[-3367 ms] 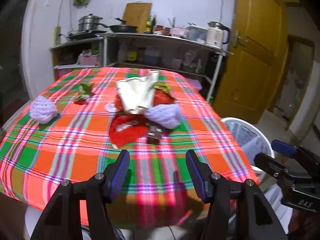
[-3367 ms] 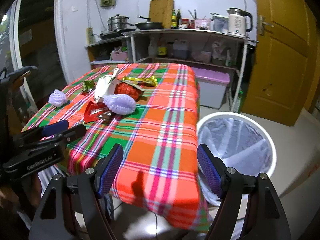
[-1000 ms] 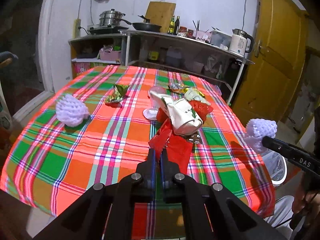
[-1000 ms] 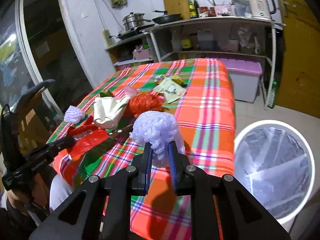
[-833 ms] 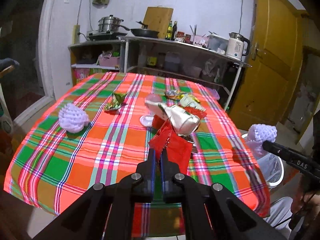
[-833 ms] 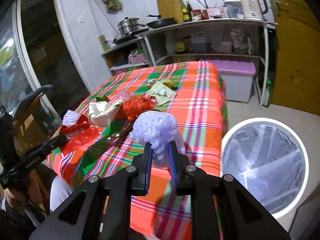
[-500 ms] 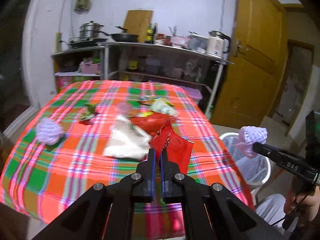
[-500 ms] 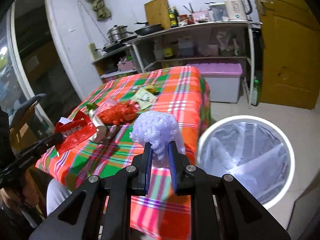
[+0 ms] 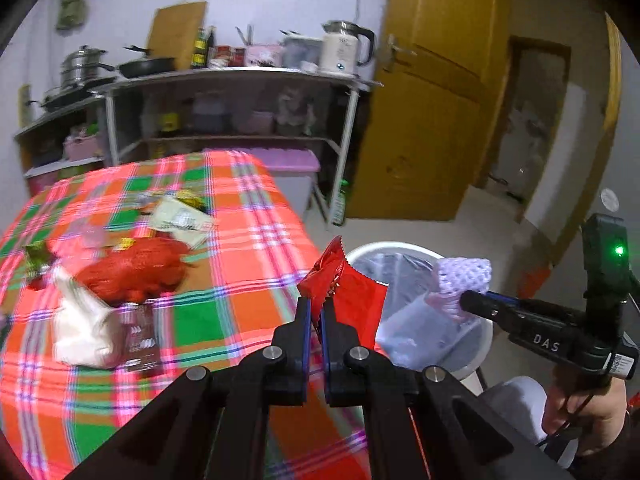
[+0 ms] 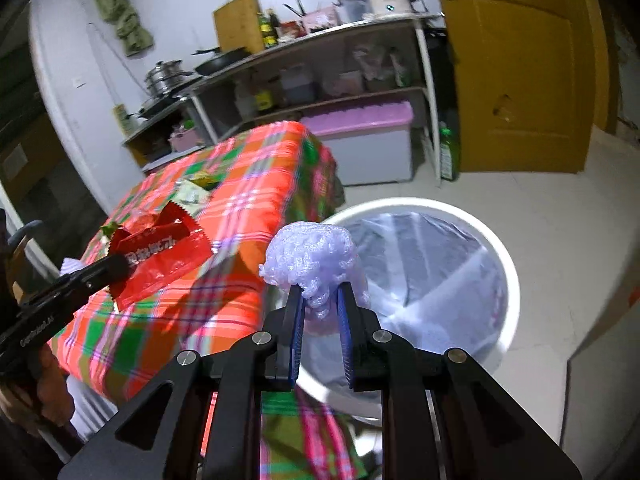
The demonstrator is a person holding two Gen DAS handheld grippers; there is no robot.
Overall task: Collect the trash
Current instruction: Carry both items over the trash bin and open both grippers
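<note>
From the left wrist camera, the left gripper point(image 9: 315, 312) is clamped on a red snack wrapper point(image 9: 352, 296), held up past the edge of the plaid tablecloth point(image 9: 224, 280), in front of the white trash bin point(image 9: 476, 332).

From the right wrist camera, the right gripper point(image 10: 320, 308) pinches a lavender foam fruit net point(image 10: 310, 258) at the near rim of the bag-lined bin point(image 10: 508, 280) on the floor.

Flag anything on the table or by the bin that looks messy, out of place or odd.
Litter is strewn over the checked tablecloth: a red mesh bag, a crumpled white bag, a dark wrapper and a pale packet. The lined bin stands upright; nothing looks spilled.
</note>
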